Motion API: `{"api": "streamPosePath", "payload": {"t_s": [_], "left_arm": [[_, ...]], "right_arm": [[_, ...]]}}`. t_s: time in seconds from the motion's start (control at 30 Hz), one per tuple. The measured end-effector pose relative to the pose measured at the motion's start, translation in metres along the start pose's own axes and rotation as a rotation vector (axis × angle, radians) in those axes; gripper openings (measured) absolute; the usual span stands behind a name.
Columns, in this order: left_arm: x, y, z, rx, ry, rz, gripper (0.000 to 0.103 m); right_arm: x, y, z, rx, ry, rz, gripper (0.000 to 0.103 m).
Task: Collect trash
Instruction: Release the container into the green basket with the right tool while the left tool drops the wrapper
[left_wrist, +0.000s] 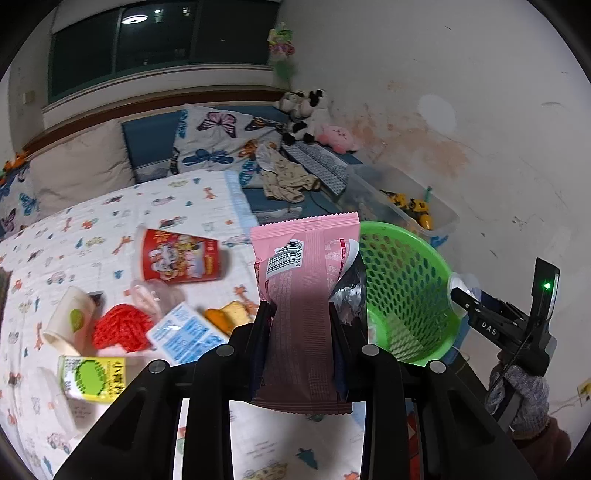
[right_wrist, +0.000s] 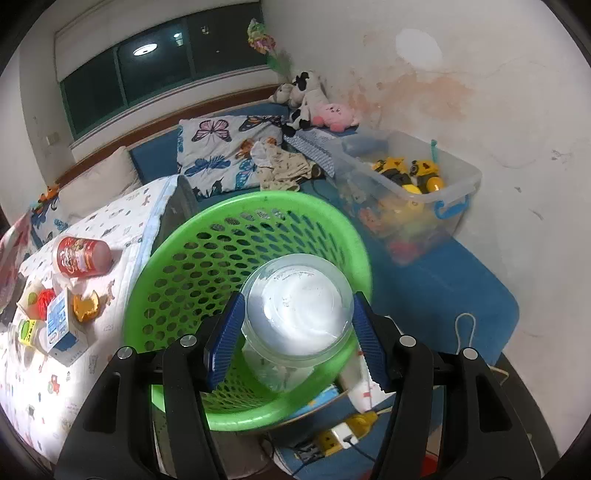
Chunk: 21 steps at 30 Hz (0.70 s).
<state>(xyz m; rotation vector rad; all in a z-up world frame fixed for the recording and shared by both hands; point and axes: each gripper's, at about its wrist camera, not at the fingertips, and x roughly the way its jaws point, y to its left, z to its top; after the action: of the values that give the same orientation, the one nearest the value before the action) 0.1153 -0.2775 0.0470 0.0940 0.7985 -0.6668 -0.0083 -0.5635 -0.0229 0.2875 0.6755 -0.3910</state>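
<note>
My left gripper (left_wrist: 301, 314) is shut on a pink snack wrapper (left_wrist: 306, 266) with a barcode, held upright just left of the green mesh basket (left_wrist: 410, 291). My right gripper (right_wrist: 297, 314) is shut on a clear plastic cup (right_wrist: 299, 310), holding it over the green basket (right_wrist: 207, 258); it also shows in the left wrist view (left_wrist: 461, 291). On the printed bedsheet (left_wrist: 92, 229) lie a red noodle cup (left_wrist: 181, 258), a paper cup (left_wrist: 70, 317), a red net (left_wrist: 122, 326), a blue-white packet (left_wrist: 184, 332), a yellow-green carton (left_wrist: 92, 376) and a cake piece (left_wrist: 229, 314).
A clear storage bin (right_wrist: 417, 184) with yellow toys stands beside the wall right of the basket. Plush toys (right_wrist: 317, 103), a butterfly pillow (right_wrist: 221, 147) and clothes (right_wrist: 284, 166) lie on the blue bench behind. A power strip and cables (right_wrist: 343, 435) lie on the floor below the basket.
</note>
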Motion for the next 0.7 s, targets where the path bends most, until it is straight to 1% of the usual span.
{"api": "streamPosePath", "payload": {"t_s": [0.13,0.2,0.27,0.43,0.5,0.57,0.7], "left_arm": [[0.009,-0.016,0.005,0.031,0.009,-0.021,0.029],[0.015,-0.024,0.008,0.044,0.016,-0.040,0.029],[0.020,-0.032,0.010,0.065,0.021,-0.040,0.029],[0.031,-0.042,0.016,0.083,0.036,-0.061,0.029],[0.038,-0.045,0.018,0.087,0.045,-0.069,0.029],[0.045,-0.048,0.021,0.092,0.057,-0.076,0.029],[0.062,-0.057,0.026,0.107,0.082,-0.085,0.029]], "right_arm": [[0.000,0.002,0.002,-0.011,0.007,0.005,0.060],[0.002,0.005,0.003,-0.010,0.013,0.024,0.060],[0.005,0.009,0.004,-0.024,0.015,0.026,0.060],[0.009,0.016,0.006,-0.030,0.020,0.045,0.061],[0.011,0.019,0.007,-0.036,0.022,0.050,0.064],[0.012,0.022,0.007,-0.041,0.017,0.047,0.071],[0.009,0.023,0.007,-0.041,0.009,0.048,0.073]]}}
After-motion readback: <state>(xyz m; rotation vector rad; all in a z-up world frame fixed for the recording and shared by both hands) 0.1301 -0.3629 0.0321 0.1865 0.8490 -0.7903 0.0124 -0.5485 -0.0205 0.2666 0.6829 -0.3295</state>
